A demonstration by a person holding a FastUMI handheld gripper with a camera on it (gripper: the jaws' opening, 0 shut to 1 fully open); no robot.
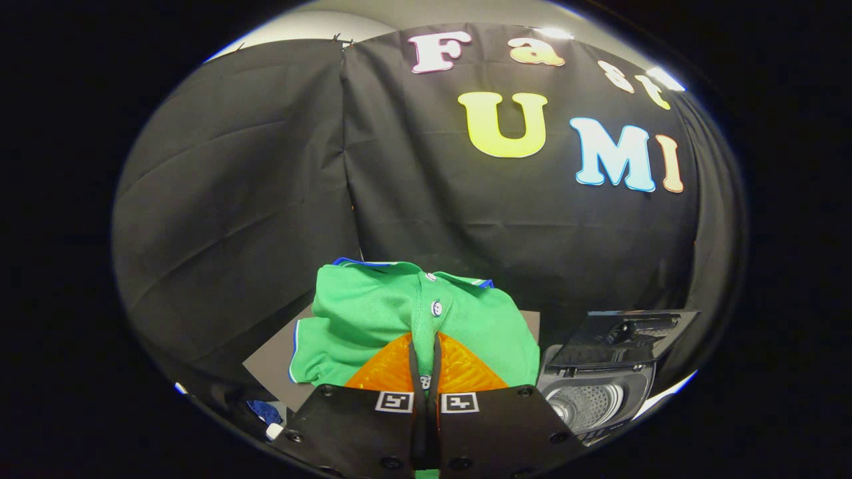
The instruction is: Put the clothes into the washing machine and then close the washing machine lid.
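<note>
A green polo shirt (373,319) with blue trim and white buttons hangs bunched just ahead of my fingers, lifted above the grey board (273,362). My gripper (425,346) is shut on the shirt's button placket, both fingers pressed close together with the cloth pinched between them. To the right and lower down stands a small washing machine (592,392). Its dark lid (626,336) is raised and the metal drum (586,402) shows inside.
The black cloth wall of the booth rises close behind the shirt and the machine. A small blue and white thing (269,416) lies low to the left, by the grey board's near corner.
</note>
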